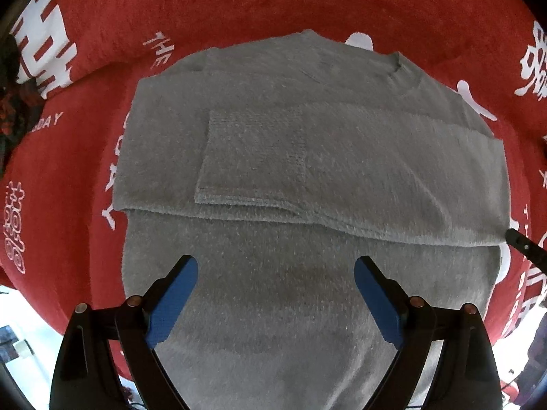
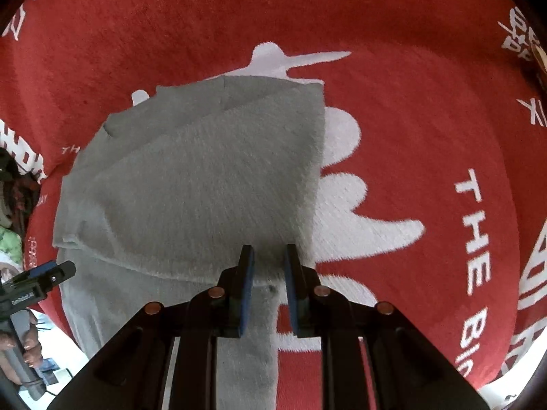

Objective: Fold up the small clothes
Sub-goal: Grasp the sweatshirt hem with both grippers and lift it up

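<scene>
Tongs (image 1: 276, 273) spread above sweater (image 1: 307, 143)

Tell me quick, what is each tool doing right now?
Left tool: open, holding nothing, above the grey sweater.
Right tool: partly open at the sweater's edge, gripping nothing.

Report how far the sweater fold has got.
Done: both sleeves lie folded across the sweater on the red blanket. In hand: nothing; the left gripper hovers open, the right gripper stands partly open at the sleeve fold. Left: folding the body.
</scene>
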`<state>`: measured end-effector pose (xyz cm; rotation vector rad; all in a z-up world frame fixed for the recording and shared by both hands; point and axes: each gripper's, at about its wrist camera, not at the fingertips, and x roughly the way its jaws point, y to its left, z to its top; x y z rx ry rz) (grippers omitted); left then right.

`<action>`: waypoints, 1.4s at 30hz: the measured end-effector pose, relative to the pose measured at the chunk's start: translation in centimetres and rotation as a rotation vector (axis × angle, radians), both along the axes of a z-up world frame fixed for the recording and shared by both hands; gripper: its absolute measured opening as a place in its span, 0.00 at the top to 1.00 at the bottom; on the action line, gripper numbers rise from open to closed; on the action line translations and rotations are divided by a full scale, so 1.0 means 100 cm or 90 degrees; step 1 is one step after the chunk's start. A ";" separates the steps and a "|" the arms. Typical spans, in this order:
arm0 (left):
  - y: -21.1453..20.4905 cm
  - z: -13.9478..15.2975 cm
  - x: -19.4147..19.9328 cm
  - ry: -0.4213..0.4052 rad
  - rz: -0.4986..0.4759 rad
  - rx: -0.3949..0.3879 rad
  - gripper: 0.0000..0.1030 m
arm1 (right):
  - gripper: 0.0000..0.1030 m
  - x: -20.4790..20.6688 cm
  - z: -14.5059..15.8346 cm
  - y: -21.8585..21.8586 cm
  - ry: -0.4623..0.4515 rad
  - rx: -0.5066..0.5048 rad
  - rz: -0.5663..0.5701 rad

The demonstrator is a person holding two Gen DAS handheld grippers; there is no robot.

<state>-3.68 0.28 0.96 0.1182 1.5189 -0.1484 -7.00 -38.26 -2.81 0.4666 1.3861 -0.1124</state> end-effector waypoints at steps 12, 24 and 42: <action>-0.008 0.011 -0.021 0.003 -0.014 0.003 0.09 | 0.62 -0.054 0.002 -0.008 0.034 0.125 -0.098; 0.036 0.002 -0.081 0.059 0.058 -0.013 0.09 | 0.54 -0.081 -0.008 0.016 0.047 0.233 -0.075; 0.135 -0.019 -0.155 0.073 0.095 -0.061 0.09 | 0.54 -0.144 -0.022 0.102 0.051 0.285 0.052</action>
